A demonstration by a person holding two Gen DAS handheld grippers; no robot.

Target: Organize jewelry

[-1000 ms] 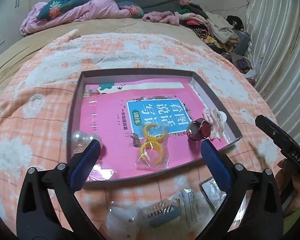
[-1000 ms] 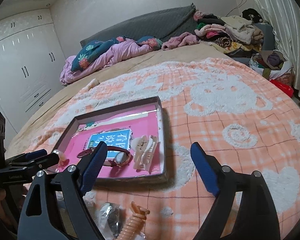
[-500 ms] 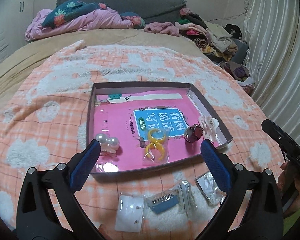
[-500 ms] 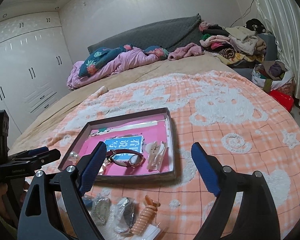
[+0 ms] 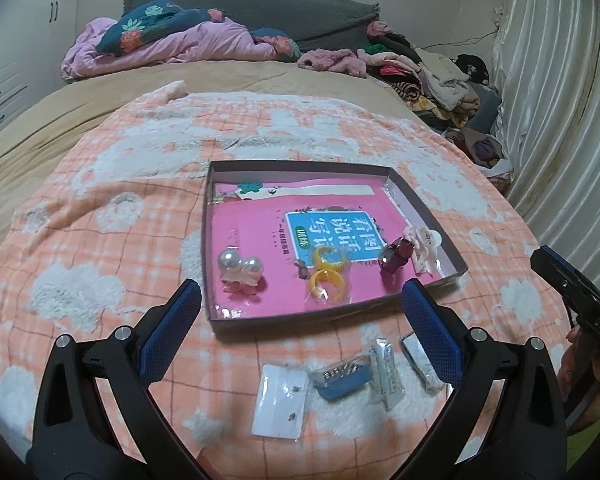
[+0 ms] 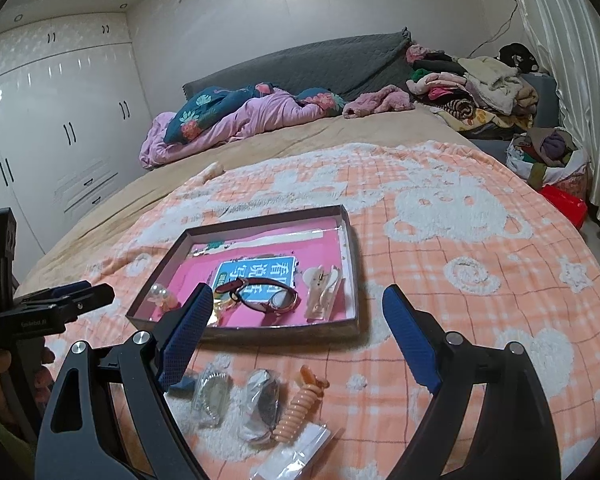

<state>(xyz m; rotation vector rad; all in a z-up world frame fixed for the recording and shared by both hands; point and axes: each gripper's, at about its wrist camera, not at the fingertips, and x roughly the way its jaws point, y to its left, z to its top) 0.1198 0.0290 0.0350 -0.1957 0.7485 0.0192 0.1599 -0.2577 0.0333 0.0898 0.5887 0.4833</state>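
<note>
A shallow dark-rimmed cardboard tray (image 5: pixel 428 216), lined with a pink printed booklet (image 5: pixel 260 248), sits on an orange-and-white checked fleece blanket (image 5: pixel 100 240) spread over a bed. From left to right inside the tray lie a pair of large pearl ornaments on pink bows (image 5: pixel 240 270), two yellow plastic rings in a clear sleeve (image 5: pixel 328 276), a dark red strap watch with a round silver face (image 5: pixel 396 254) and a pale pink hair claw (image 5: pixel 424 246) against the right wall.

On the blanket just in front of the tray, again left to right, are a white card of tiny stud earrings in a clear bag (image 5: pixel 280 402), a blue comb-like hair clip in plastic (image 5: pixel 342 378), a narrow clear packet (image 5: pixel 388 374) and a small silver-edged packet (image 5: pixel 420 360) partly behind a finger. The right wrist view adds two bagged round pieces (image 6: pixel 236 400) and a peach spiral hair tie (image 6: pixel 300 408) in the same row.

The left gripper (image 5: pixel 300 316) hovers above the near edge of the tray, its blue-padded fingers (image 5: pixel 168 336) spread wide and holding nothing. The right gripper (image 6: pixel 296 344) hangs over the loose items to the tray's right, its fingers (image 6: pixel 408 336) equally wide apart and empty.
</note>
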